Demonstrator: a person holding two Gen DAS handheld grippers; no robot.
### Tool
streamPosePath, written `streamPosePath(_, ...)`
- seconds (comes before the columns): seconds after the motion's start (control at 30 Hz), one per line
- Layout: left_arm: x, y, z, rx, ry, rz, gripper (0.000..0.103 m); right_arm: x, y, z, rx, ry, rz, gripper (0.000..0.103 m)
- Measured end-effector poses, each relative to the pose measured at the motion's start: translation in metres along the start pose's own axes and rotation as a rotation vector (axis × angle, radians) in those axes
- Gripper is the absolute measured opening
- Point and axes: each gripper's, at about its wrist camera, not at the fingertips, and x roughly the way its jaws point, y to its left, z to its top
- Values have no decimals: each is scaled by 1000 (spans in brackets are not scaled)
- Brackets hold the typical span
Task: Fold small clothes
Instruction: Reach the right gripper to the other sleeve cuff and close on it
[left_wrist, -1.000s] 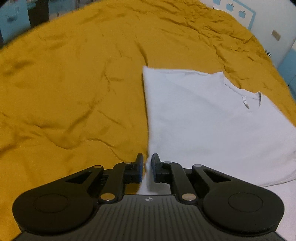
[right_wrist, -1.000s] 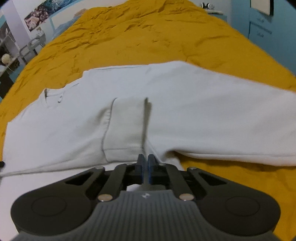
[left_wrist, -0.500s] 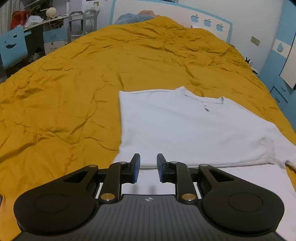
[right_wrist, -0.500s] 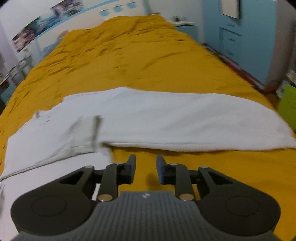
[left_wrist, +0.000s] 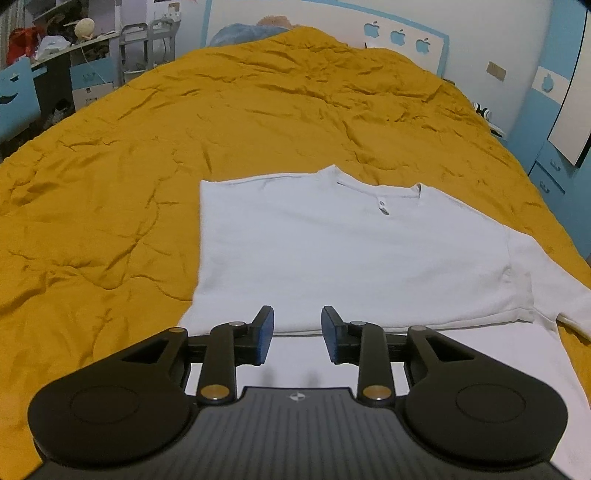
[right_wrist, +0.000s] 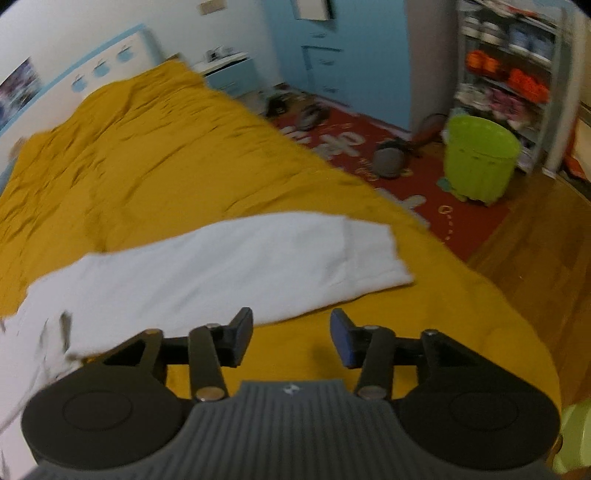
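On my left view the mustard bedspread (left_wrist: 110, 192) runs wrinkled out to the edge, and the white shirt (left_wrist: 351, 251) lies flat on it toward the near end of the bed, neckline pointing away from me, its left side already turned in to a straight edge. My left gripper (left_wrist: 297, 334) hangs just over the near hem with the jaws opening and nothing between them; the pads are clear of the cloth. Further right in that view the sleeve (left_wrist: 546, 295) still sticks out past the body of the shirt. From my right view the same sleeve (right_wrist: 258, 258) stretches across the bedspread (right_wrist: 147, 147) toward the bed's edge, cuff end lying nearest the red rug (right_wrist: 406, 166) and the green bin (right_wrist: 480, 158) on the floor beyond. My right gripper (right_wrist: 291, 341) is over bare bedspread just this side of the sleeve, jaws opening too, empty. I judge the shirt to be light, soft cotton that will sag and crease wherever it is not supported, so a pinch in the middle would only bunch it. I would take the sleeve at its cuff, where the doubled hem gives the pads something firmer to bite, and steady the shoulder seam with the left so the body does not drag along when the sleeve is carried inward.
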Motion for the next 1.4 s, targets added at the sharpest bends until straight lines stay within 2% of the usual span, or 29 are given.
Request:
streamPosePath(0.3,22,-9,-2,7,47,32,39,40,-50,16,190,-8,-14,51)
streamPosePath(0.57,39,-18,-3,31,97,85,40,70,-94,18,365,-10,28,51)
streamPosePath(0.73,43,-28,-2,56,111,103,44,90,-120,20,448,-1,54,50)
streamPosePath(0.83,43,-33,-3,73,114,104,44,105,-130,18,500,9,96,42)
streamPosePath(0.87,43,-34,-3,79,112,100,44,109,-131,18,509,8,109,34)
streamPosePath(0.9,42,-34,-3,82,109,96,44,112,-130,18,514,8,116,21)
streamPosePath(0.97,40,-33,-3,77,109,99,44,116,-126,20,501,3,114,7)
streamPosePath(1.17,31,-15,-1,52,93,108,44,77,-72,43,302,-137,83,4)
streamPosePath(1.27,23,-7,3,47,73,101,44,43,-23,68,200,-195,131,3)
streamPosePath(1.4,11,5,9,24,41,81,44,-15,69,95,38,-290,227,3)
